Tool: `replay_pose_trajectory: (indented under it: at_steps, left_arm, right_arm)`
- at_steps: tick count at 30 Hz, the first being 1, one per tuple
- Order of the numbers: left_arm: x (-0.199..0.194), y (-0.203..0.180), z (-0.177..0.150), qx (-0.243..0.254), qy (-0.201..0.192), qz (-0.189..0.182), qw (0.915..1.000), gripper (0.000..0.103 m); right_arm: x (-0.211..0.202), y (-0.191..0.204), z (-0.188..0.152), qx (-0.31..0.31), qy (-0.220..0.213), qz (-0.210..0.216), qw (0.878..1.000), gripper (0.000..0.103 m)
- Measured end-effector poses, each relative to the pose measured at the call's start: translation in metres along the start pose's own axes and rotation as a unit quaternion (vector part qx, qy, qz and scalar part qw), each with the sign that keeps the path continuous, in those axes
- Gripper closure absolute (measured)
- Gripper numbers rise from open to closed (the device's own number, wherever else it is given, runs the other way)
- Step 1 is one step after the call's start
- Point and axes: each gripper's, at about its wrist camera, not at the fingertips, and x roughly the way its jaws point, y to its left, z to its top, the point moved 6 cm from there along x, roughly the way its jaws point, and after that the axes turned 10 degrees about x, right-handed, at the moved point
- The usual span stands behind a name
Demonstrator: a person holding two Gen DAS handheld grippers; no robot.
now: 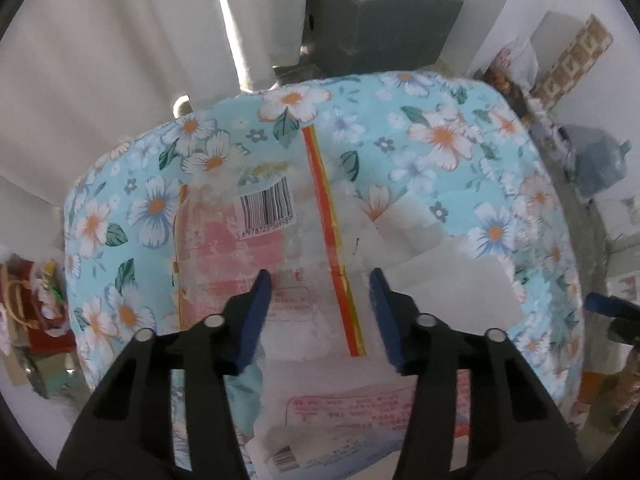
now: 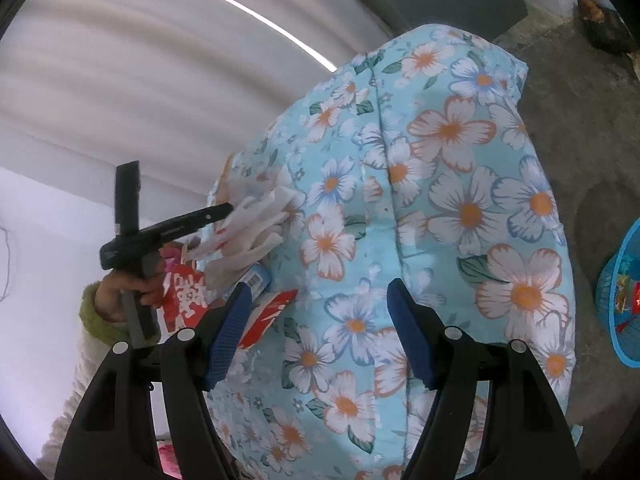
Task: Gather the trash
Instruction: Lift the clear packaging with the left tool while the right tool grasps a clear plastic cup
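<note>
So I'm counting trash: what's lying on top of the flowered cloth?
On the flowered cloth: a clear plastic wrapper with a barcode, and white tissues. Whatever lies under the wrapper is hidden.

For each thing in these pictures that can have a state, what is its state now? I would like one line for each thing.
Left tongs: open, blue pads either side of the clear plastic wrapper, not pressing it.
Right tongs: open, empty, over the cloth.
Clear plastic wrapper with barcode and red-yellow stripe: flat on the table, crumpled.
White tissues: loose, beside the wrapper.
Blue floral tablecloth: spread over the table, wrinkled.
Blue mesh basket: on the floor, holding scraps.
</note>
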Motion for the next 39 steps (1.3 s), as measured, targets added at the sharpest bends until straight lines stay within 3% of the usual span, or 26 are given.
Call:
replay_pose_trajectory:
  at_steps: [4,7,15,19,25,28,31,36,39]
  left_arm:
    - [-0.013,0.007,-0.001,-0.007,-0.017,-0.016,0.9997,0.079]
    - [-0.025,0.020,-0.003,-0.021,-0.031,-0.019,0.9991,0.084]
    - [-0.065,0.070,-0.021,-0.083,-0.087,-0.022,0.9925,0.088]
    - [-0.079,0.100,-0.038,-0.120,-0.103,-0.014,0.9873,0.092]
    - [-0.084,0.134,-0.062,-0.171,-0.117,-0.024,0.9780,0.096]
    - [-0.085,0.138,-0.068,-0.177,-0.123,-0.027,0.9760,0.096]
    - [-0.084,0.139,-0.070,-0.178,-0.125,-0.028,0.9756,0.096]
    - [-0.084,0.137,-0.070,-0.172,-0.129,-0.026,0.9761,0.097]
    - [-0.084,0.135,-0.069,-0.165,-0.132,-0.023,0.9772,0.100]
  right_arm:
    - [-0.002,-0.004,0.001,0.003,-0.003,-0.002,1.000,0.035]
    - [-0.002,-0.004,0.002,0.002,-0.004,-0.002,1.000,0.035]
    - [0.003,0.015,0.004,-0.017,0.001,0.004,1.000,0.035]
    - [0.010,0.047,0.011,-0.052,0.008,0.018,0.998,0.035]
    - [0.050,0.133,0.028,-0.145,0.035,0.024,0.989,0.035]
    - [0.091,0.171,0.032,-0.195,0.059,-0.005,0.979,0.030]
    - [0.137,0.193,0.038,-0.236,0.073,-0.064,0.967,0.025]
    - [0.208,0.196,0.045,-0.258,0.106,-0.154,0.948,0.025]
    - [0.231,0.191,0.046,-0.258,0.122,-0.186,0.940,0.025]
